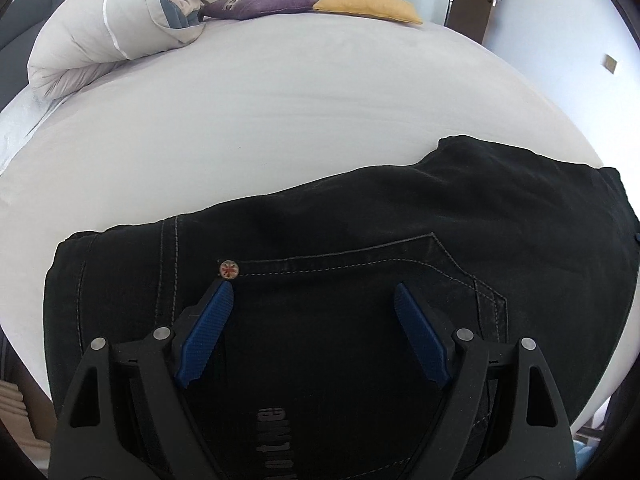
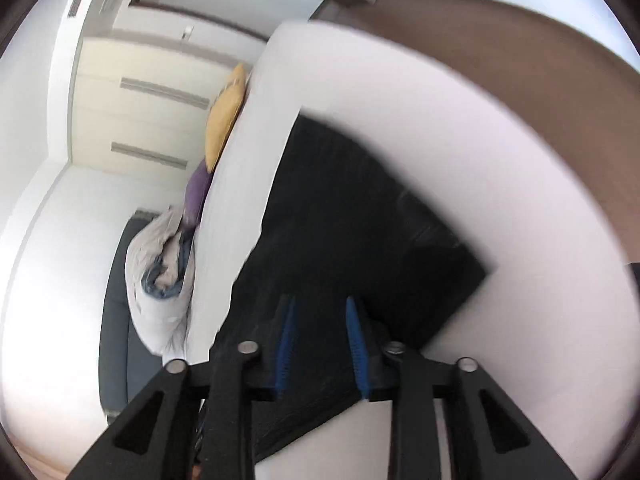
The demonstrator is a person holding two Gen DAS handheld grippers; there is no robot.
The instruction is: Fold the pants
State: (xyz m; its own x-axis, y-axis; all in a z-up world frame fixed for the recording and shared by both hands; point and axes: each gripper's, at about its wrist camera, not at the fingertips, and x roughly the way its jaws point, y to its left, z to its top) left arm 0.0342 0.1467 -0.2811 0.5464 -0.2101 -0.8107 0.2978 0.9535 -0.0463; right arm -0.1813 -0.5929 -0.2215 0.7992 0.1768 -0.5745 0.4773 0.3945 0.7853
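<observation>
The pants (image 1: 360, 280) lie on the bed (image 1: 260, 120), near its near edge, already doubled into a compact dark slab with a back pocket and a rivet (image 1: 229, 269) facing up. I judge the folding nearly done: what remains is a last fold or a squaring-up, and that calls for me to catch one short end cleanly and carry it over without dragging the layers beneath.

In my left view the slab's long axis runs left to right along the bed's edge, one folded end at the left, the other end reaching off to the right.

My left gripper (image 1: 314, 294) hovers over the pocket, jaws spread wide, pinching nothing. My right gripper (image 2: 320, 312) sits over the pants (image 2: 360, 220) too, jaws apart with cloth behind the gap; the view is blurred, so I cannot tell whether they touch it.

Far beyond the pants lie a rolled duvet (image 1: 108, 36), a purple cushion (image 1: 260, 4) and a yellow cushion (image 1: 368, 7).
</observation>
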